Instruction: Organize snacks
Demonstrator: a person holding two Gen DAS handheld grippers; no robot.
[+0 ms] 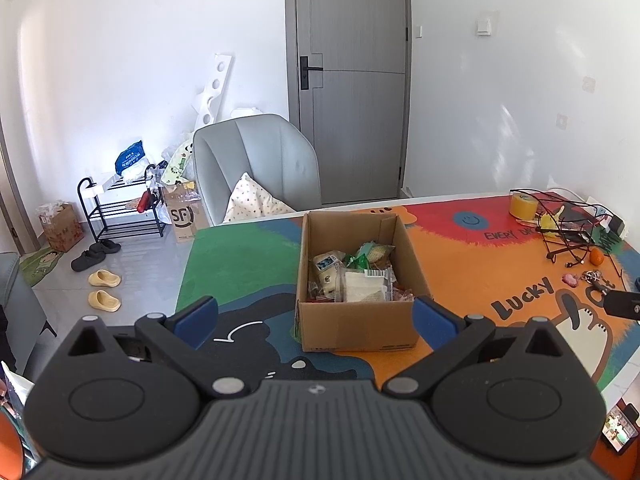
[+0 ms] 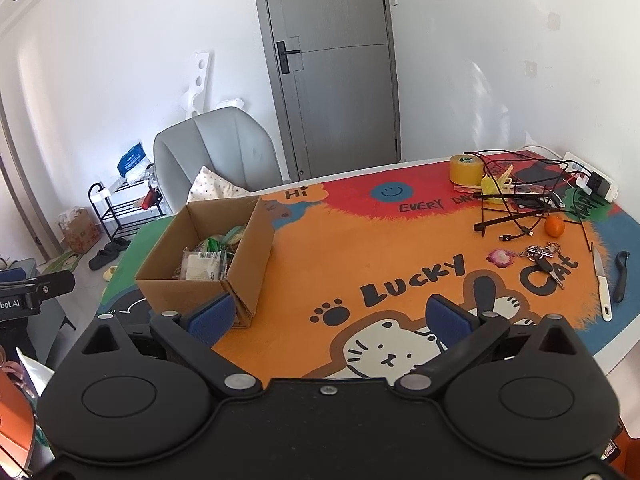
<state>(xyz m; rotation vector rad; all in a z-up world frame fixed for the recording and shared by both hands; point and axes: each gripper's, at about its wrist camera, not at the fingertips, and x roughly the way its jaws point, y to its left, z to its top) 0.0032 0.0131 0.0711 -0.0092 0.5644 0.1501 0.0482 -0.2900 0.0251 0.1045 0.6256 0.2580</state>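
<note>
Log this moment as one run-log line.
left tool: open, empty | right tool: open, empty | snacks: in cardboard box | loose snacks on mat: none seen

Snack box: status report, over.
Left hand-held gripper open, empty. Right hand-held gripper open, empty. Snack packets inside open cardboard box. Nothing blocking.

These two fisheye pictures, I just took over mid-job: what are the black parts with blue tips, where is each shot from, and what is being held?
Each picture comes from a camera on a hand-held gripper, looking along its two fingers. The left gripper faces the open cardboard box of wrapped snacks. The right gripper sees that box at its left, above the cat-print mat. Far right lie an orange, keys and a knife. Both grippers are open and hold nothing.
</note>
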